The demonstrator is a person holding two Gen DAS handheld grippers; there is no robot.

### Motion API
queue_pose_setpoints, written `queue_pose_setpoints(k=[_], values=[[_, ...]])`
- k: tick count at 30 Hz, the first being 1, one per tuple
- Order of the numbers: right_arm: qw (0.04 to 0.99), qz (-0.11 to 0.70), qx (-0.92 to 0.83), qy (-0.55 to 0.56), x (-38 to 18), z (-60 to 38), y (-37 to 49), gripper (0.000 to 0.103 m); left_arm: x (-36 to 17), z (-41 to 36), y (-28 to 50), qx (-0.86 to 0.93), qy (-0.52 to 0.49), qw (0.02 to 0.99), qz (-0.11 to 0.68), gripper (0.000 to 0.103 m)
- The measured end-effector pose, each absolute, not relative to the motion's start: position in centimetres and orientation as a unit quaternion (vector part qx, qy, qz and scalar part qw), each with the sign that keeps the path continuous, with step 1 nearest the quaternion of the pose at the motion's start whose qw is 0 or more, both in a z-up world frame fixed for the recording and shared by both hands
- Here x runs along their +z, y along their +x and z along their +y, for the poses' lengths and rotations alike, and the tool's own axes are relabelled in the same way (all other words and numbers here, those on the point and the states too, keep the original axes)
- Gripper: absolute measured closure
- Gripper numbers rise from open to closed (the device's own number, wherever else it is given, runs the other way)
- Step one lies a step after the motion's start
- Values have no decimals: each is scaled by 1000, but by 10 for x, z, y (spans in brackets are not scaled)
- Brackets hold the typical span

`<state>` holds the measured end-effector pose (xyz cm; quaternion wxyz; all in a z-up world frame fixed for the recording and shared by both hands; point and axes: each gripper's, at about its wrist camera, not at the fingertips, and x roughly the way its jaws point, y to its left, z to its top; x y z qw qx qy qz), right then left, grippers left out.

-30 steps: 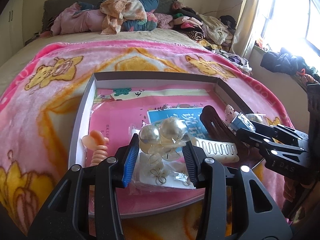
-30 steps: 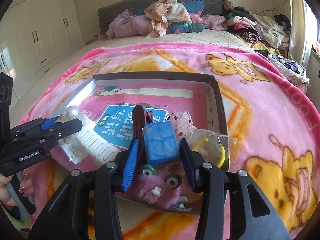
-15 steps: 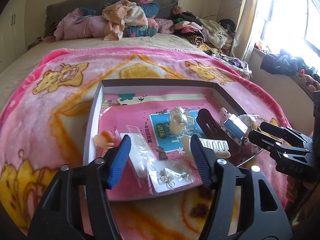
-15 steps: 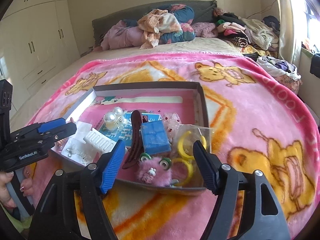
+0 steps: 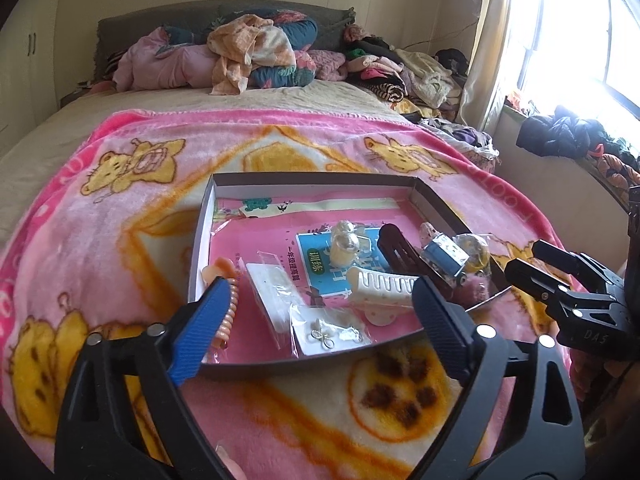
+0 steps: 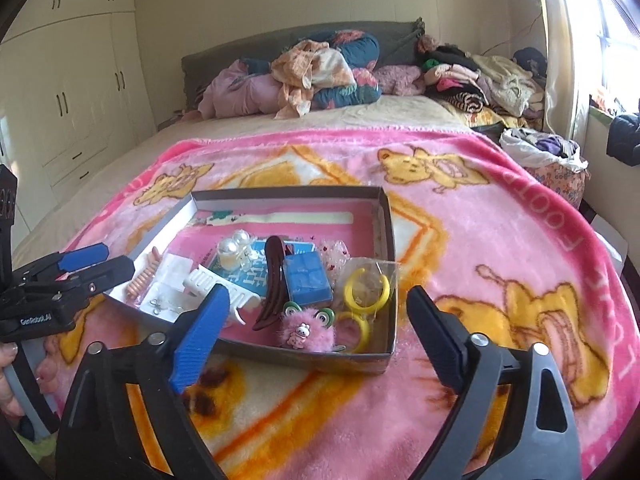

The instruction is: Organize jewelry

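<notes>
A shallow grey cardboard tray [image 6: 390, 236] lay on the pink cartoon-bear blanket [image 6: 500, 240], and from left to right it held a coiled peach hair tie [image 6: 142, 278], a clear packet of small silver earrings [image 6: 162, 304], a white comb clip [image 6: 224, 290], pearl-ball earrings [image 6: 234, 248], a dark brown hair clip [image 6: 272, 280], a blue box [image 6: 307, 282] and yellow hoops [image 6: 366, 290]. The left gripper [image 5: 316, 326] and the right gripper [image 6: 314, 328] both hung short of the tray's near edge, their jaws having just been opening, now spread wide and released with nothing between them

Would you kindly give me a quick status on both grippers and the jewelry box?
Left gripper and right gripper open, jaws just widened, nothing between them. Jewelry box on blanket, pieces inside. Nothing in the way.
</notes>
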<state>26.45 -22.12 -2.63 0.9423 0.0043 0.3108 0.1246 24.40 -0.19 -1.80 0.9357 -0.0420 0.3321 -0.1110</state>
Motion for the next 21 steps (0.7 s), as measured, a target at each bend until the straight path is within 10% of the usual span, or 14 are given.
queue_pose_setpoints(k=[21], values=[[964, 243, 112, 8, 7, -241, 196, 6, -3, -12, 191, -95, -44, 945, 309, 11]])
